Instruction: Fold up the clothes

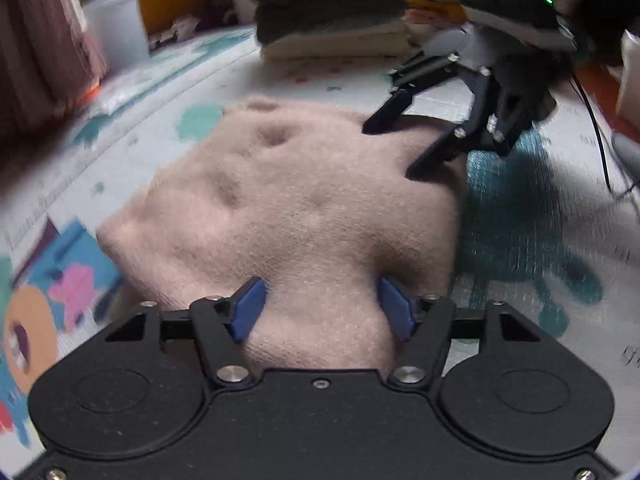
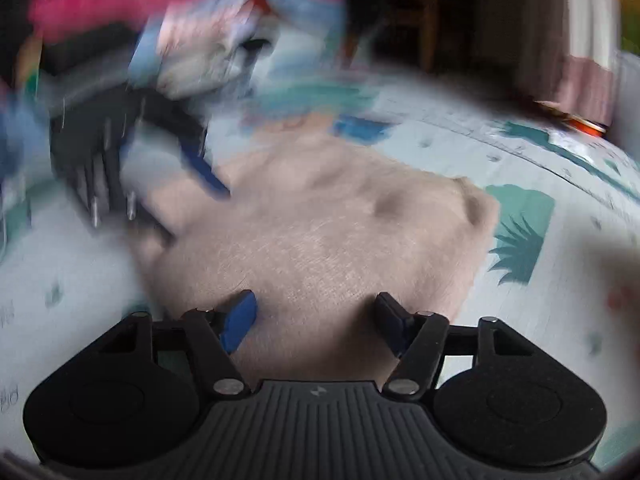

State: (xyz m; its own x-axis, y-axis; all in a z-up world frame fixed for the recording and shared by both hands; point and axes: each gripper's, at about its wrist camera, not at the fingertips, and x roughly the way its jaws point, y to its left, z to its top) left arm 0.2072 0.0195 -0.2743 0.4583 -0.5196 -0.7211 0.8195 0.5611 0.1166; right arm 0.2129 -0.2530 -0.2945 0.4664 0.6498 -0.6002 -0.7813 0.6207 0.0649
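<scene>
Left wrist view: pink knit garment [image 1: 304,208] lies bunched on the printed play mat [image 1: 520,216], on the near side of the clothes stack [image 1: 332,28]. Left tongs [image 1: 322,308] stand part-open with a lump of knit filling the gap; I can't tell whether the blue pads [image 1: 250,308] press on it. They pitch steeply down at the near edge. Right tongs [image 1: 390,148] come in from the stack side, jaws apart, tips on or just above the far edge.

Right wrist view: heavy blur. Right tongs [image 2: 316,316] sit half-wide over the garment [image 2: 320,232], grip unclear.

My read: pinch one layer at matching corners on both sides, lift evenly, carry the edge across, don't drag.
</scene>
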